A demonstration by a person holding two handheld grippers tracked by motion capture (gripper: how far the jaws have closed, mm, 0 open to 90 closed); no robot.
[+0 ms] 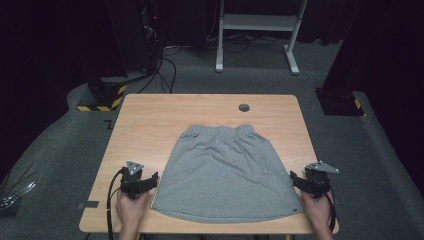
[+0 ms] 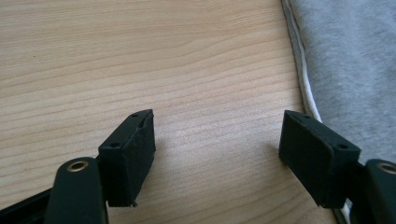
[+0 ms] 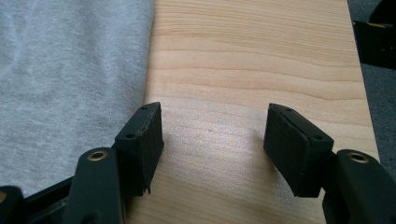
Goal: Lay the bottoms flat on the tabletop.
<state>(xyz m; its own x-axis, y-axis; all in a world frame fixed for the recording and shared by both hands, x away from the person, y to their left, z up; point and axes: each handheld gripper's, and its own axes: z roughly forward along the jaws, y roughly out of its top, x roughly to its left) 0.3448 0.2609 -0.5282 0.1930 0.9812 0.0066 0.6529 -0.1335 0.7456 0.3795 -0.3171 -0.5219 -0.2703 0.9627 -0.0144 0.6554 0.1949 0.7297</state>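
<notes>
Both grippers — left [image 1: 148, 181], right [image 1: 298, 181] — are held wide open and empty beside the skirt [image 1: 225, 172] lying flat mid-table; only one layer might be pinched, or the hem missed.

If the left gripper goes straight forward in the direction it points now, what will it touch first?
Probably nothing but bare table. The left gripper has its jaws open over the wood, pointing along the left edge of the grey shorts, which lie just to its right. Its right jaw might brush that hem; depth is hard to judge.
</notes>
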